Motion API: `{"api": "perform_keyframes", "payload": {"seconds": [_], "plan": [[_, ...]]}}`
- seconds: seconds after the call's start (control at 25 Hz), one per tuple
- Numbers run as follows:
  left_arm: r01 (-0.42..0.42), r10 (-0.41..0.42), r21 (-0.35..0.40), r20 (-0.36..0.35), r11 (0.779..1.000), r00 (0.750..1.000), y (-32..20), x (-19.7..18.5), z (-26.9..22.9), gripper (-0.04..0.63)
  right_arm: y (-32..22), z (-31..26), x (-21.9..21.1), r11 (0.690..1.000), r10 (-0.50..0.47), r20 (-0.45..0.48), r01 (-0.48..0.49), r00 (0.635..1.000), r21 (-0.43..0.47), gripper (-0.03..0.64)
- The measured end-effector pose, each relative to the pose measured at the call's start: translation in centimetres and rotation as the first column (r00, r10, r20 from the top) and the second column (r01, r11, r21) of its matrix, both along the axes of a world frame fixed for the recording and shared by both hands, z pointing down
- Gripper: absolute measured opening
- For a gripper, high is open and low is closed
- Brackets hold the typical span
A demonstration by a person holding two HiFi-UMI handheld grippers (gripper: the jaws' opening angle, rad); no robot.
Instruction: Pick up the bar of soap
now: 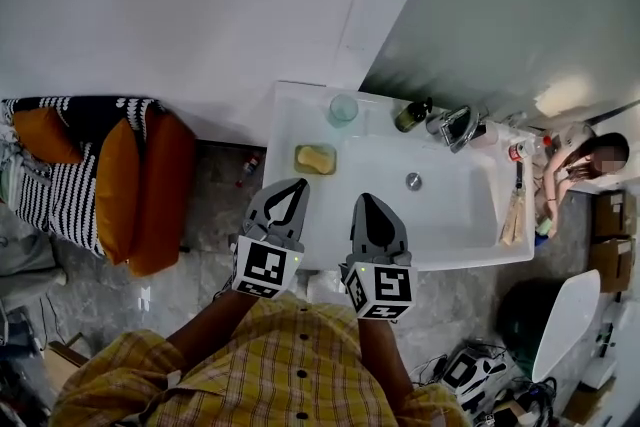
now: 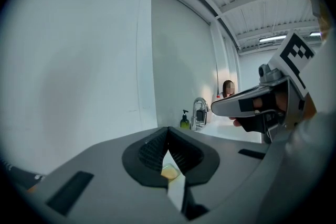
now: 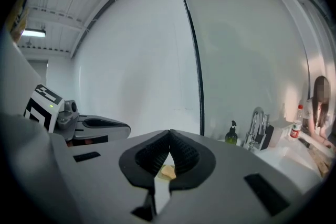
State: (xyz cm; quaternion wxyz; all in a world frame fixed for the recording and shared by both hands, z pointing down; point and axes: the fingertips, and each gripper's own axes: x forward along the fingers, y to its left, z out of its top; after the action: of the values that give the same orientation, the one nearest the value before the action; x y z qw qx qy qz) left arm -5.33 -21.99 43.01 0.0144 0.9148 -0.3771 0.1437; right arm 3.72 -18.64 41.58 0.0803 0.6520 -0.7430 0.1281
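Note:
A yellow bar of soap (image 1: 315,158) lies in a small dish on the left rim of the white sink (image 1: 470,245). My left gripper (image 1: 290,190) hovers just short of it, near the sink's front left corner, jaws shut and empty. My right gripper (image 1: 365,202) hangs beside it over the basin's front edge, also shut with nothing held. In the left gripper view the soap (image 2: 169,171) shows through the gap below the closed tips (image 2: 168,130), with the right gripper (image 2: 252,105) alongside. The right gripper view shows the soap (image 3: 167,171) under its closed tips (image 3: 169,133).
At the sink's back stand a clear cup (image 1: 343,108), a green bottle (image 1: 410,115) and a chrome faucet (image 1: 458,127). A brush (image 1: 513,215) lies on the right rim. Orange cushions (image 1: 120,185) sit to the left; a person (image 1: 580,165) is at the far right.

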Motion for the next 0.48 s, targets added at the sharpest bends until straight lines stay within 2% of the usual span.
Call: {"api": "perform_keyframes", "payload": {"seconds": [0.2, 0.36, 0.48], "plan": [[-0.008, 0.008, 0.008, 0.042, 1.0, 0.999, -1.4, 1.3, 1.1, 0.009, -1.9, 0.1, 1.3, 1.0, -0.027, 0.002, 0.027, 1.0, 0.016, 0.017], [-0.062, 0.055, 0.04, 0.138, 0.997, 0.989, -2.7, 2.7, 1.9, 0.009, -3.3, 0.5, 1.9, 0.998, -0.058, 0.006, 0.058, 0.998, 0.014, 0.017], [-0.129, 0.113, 0.054, 0.229, 0.99, 0.967, -3.9, 3.6, 3.1, 0.009, -4.0, 1.1, 2.4, 0.997, -0.071, 0.012, 0.071, 0.997, 0.005, 0.017]]}}
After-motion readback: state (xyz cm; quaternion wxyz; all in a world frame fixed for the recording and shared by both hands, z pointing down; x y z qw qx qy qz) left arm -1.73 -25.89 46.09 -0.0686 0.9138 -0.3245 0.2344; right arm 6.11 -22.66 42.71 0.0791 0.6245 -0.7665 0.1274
